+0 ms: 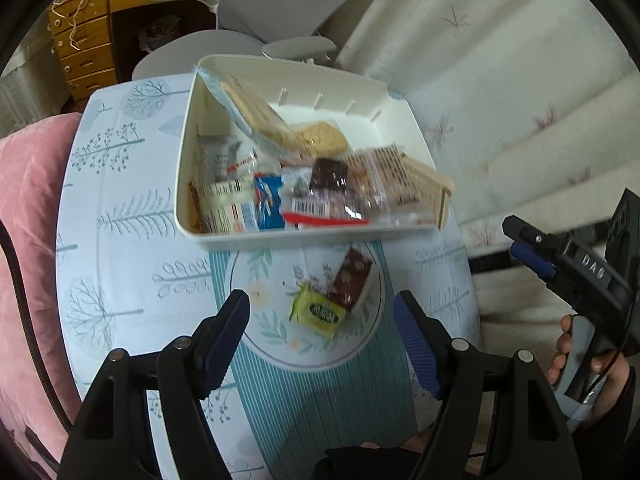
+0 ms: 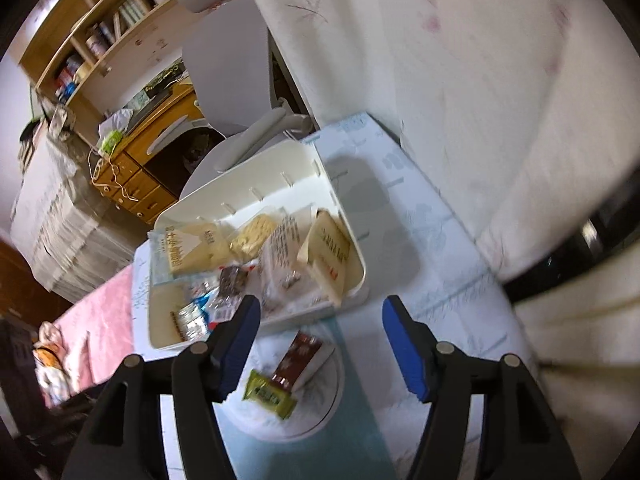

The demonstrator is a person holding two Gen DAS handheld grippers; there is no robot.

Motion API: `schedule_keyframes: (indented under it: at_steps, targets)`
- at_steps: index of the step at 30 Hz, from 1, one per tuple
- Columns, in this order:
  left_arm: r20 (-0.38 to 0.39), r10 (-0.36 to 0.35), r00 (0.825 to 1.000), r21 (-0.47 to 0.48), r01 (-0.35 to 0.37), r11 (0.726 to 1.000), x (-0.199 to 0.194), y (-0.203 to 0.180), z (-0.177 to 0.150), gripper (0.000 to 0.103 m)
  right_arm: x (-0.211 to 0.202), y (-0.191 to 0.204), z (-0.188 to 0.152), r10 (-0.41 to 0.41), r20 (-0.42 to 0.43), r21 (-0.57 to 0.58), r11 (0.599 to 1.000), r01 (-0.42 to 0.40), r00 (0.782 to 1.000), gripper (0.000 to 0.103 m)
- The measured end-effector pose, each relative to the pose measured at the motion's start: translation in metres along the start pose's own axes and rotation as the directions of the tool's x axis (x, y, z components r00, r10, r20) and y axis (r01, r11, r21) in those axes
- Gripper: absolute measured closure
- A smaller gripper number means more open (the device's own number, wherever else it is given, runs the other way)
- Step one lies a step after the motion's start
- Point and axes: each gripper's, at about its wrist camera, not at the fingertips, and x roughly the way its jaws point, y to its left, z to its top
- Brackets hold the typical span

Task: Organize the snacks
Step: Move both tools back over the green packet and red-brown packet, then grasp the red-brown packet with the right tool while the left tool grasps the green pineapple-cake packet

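A white bin point(image 1: 312, 236) point(image 2: 348, 292) on a small table holds several packaged snacks. In front of it on the tablecloth lie a green-yellow packet point(image 1: 318, 316) point(image 2: 270, 394) and a brown packet point(image 1: 352, 282) point(image 2: 302, 360), touching each other. My left gripper point(image 1: 322, 340) is open and empty, hovering just in front of the two packets. My right gripper point(image 2: 320, 344) is open and empty above them; it also shows in the left wrist view point(image 1: 532, 248) off to the right of the table.
The table wears a blue tree-print cloth point(image 1: 132, 240) point(image 2: 420, 248). A pink cushion point(image 1: 28, 208) lies to the left, a cream floral bedcover point(image 1: 500, 92) to the right. A grey office chair point(image 1: 280, 12) and wooden drawers point(image 1: 84, 44) stand behind.
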Motion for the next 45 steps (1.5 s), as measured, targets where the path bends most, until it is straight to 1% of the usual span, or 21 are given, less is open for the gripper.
schedule_keyframes:
  at_steps: [4, 7, 10, 13, 16, 20, 22, 24, 27, 30, 32, 34, 37, 40, 44, 45]
  targets:
    - [-0.018, -0.001, 1.0, 0.027, 0.002, 1.0, 0.007, -0.001, -0.016, 0.029, 0.0, -0.008, -0.016, 0.038, -0.056, 0.094, 0.995, -0.033, 0.998, 0.038]
    - [-0.026, 0.006, 1.0, 0.043, -0.005, 0.999, 0.013, 0.0, -0.025, 0.026, 0.006, -0.013, -0.026, 0.074, -0.12, 0.181, 0.982, -0.052, 0.99, 0.037]
    - [-0.043, 0.012, 0.999, 0.053, -0.01, 0.999, 0.022, 0.001, -0.034, 0.026, 0.017, -0.017, -0.033, 0.098, -0.195, 0.276, 0.96, -0.042, 0.976, 0.037]
    - [-0.034, 0.02, 0.999, 0.077, -0.017, 0.997, 0.029, 0.003, -0.041, 0.026, 0.031, -0.018, -0.041, 0.135, -0.259, 0.368, 0.929, -0.032, 0.956, 0.037]
    - [-0.016, 0.024, 1.0, 0.112, -0.022, 0.993, 0.038, 0.004, -0.047, 0.026, 0.047, -0.02, -0.047, 0.143, -0.309, 0.453, 0.891, 0.013, 0.94, 0.037]
    - [0.023, 0.017, 1.0, 0.172, -0.02, 0.985, 0.052, 0.008, -0.054, 0.026, 0.068, -0.019, -0.055, 0.119, -0.348, 0.538, 0.838, 0.094, 0.93, 0.037]
    - [0.051, 0.001, 0.999, 0.212, -0.012, 0.977, 0.06, 0.008, -0.058, 0.026, 0.078, -0.019, -0.058, 0.103, -0.357, 0.567, 0.814, 0.128, 0.928, 0.037]
    - [0.064, -0.027, 0.998, 0.255, 0.01, 0.967, 0.067, 0.008, -0.06, 0.026, 0.089, -0.016, -0.059, 0.097, -0.374, 0.578, 0.802, 0.15, 0.922, 0.037]
    - [0.064, -0.08, 0.995, 0.287, 0.058, 0.956, 0.077, 0.008, -0.062, 0.026, 0.107, -0.011, -0.062, 0.11, -0.405, 0.584, 0.795, 0.164, 0.908, 0.037]
    - [0.047, -0.094, 0.994, 0.297, 0.076, 0.952, 0.087, 0.009, -0.06, 0.026, 0.124, -0.005, -0.062, 0.113, -0.444, 0.569, 0.802, 0.182, 0.889, 0.037]
    - [0.052, -0.102, 0.993, 0.313, 0.081, 0.946, 0.093, 0.008, -0.057, 0.026, 0.135, -0.003, -0.062, 0.108, -0.47, 0.556, 0.807, 0.199, 0.876, 0.037]
    - [0.053, -0.092, 0.994, 0.328, 0.07, 0.942, 0.1, 0.005, -0.054, 0.026, 0.146, -0.001, -0.06, 0.101, -0.488, 0.543, 0.813, 0.211, 0.867, 0.038]
    - [0.028, -0.089, 0.996, 0.372, 0.073, 0.926, 0.114, -0.001, -0.048, 0.026, 0.158, 0.001, -0.059, 0.085, -0.508, 0.522, 0.822, 0.228, 0.857, 0.039]
    - [0.017, -0.08, 0.997, 0.406, 0.066, 0.911, 0.124, -0.008, -0.046, 0.026, 0.173, 0.005, -0.057, 0.077, -0.529, 0.493, 0.839, 0.232, 0.845, 0.046]
    - [-0.017, -0.085, 0.996, 0.432, 0.084, 0.898, 0.138, -0.016, -0.043, 0.026, 0.191, 0.009, -0.055, 0.062, -0.576, 0.458, 0.85, 0.26, 0.815, 0.051]
    - [-0.031, -0.084, 0.996, 0.438, 0.09, 0.895, 0.142, -0.019, -0.043, 0.026, 0.194, 0.01, -0.055, 0.056, -0.582, 0.451, 0.853, 0.264, 0.811, 0.053]
